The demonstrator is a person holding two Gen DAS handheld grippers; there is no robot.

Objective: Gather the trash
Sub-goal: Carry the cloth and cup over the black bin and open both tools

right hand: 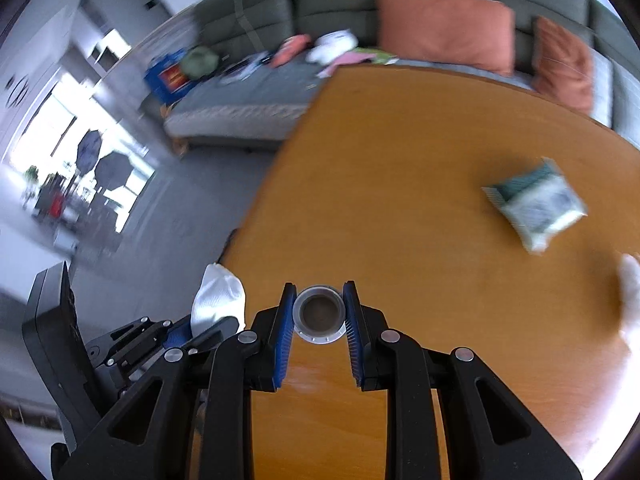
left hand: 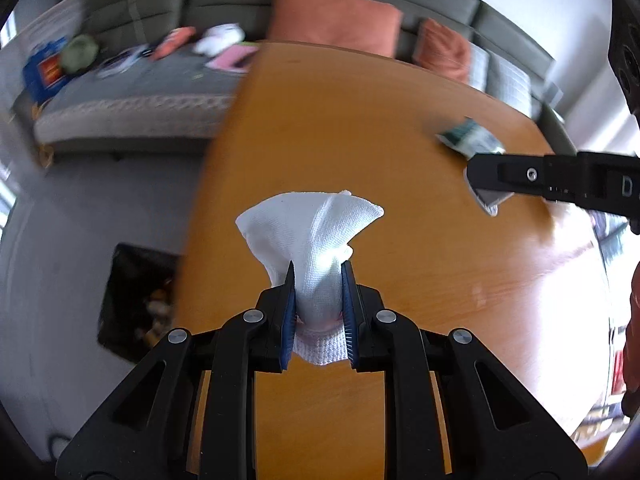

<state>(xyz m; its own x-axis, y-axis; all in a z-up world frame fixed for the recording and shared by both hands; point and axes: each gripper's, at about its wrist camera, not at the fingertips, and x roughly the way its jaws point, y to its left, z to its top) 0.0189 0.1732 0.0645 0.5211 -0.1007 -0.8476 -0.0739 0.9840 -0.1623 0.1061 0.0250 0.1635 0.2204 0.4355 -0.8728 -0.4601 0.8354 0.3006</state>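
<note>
My left gripper (left hand: 319, 280) is shut on a crumpled white paper napkin (left hand: 312, 232) and holds it above the orange wooden table (left hand: 360, 128). The napkin also shows in the right wrist view (right hand: 218, 300), at the left, in the left gripper. My right gripper (right hand: 319, 300) is shut on a small clear plastic cup (right hand: 319, 314) with a dark inside, held over the table (right hand: 400, 160). A green and white snack packet (right hand: 536, 204) lies on the table at the right; it also shows in the left wrist view (left hand: 470, 138), just beyond the right gripper's finger (left hand: 520, 174).
A black bin (left hand: 136, 300) with trash inside stands on the grey floor left of the table. A grey sofa (left hand: 160, 80) with orange cushions (left hand: 336, 20) and scattered items runs behind the table. A white object (right hand: 632, 300) sits at the table's right edge.
</note>
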